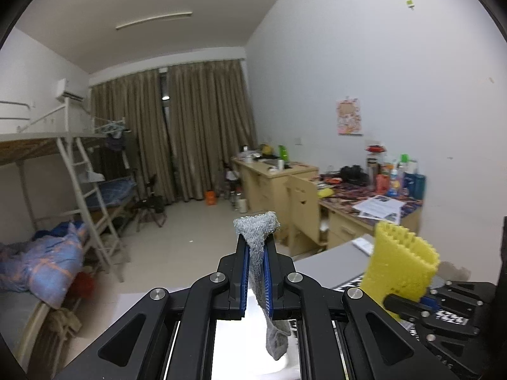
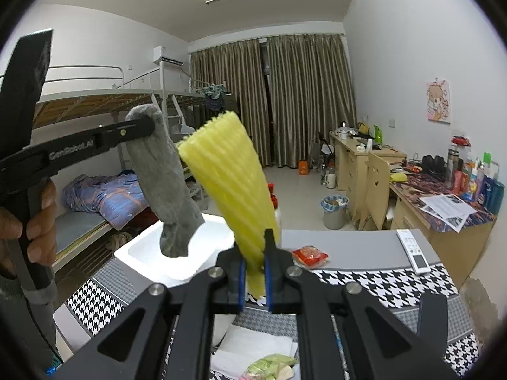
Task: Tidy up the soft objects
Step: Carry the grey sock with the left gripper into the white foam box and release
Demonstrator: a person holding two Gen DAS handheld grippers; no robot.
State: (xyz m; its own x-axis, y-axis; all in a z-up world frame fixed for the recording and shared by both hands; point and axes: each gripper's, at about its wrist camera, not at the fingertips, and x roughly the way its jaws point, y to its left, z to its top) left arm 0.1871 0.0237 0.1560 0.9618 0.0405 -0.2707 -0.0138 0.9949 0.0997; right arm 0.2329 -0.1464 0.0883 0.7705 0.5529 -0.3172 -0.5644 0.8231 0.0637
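Note:
A grey sock is pinched in my left gripper, which is shut on it; the toe end hangs below the fingers. In the right wrist view the same grey sock dangles from the left gripper, above a white foam box. My right gripper is shut on a yellow foam net sleeve that sticks up and away from it. From the left wrist view, the yellow sleeve and the right gripper are at lower right. Both are held in the air above the table.
A table with a houndstooth cloth carries a remote control, a red packet and a green packet. A person's hand grips the left handle. Bunk bed left, desks right, a bin on the floor.

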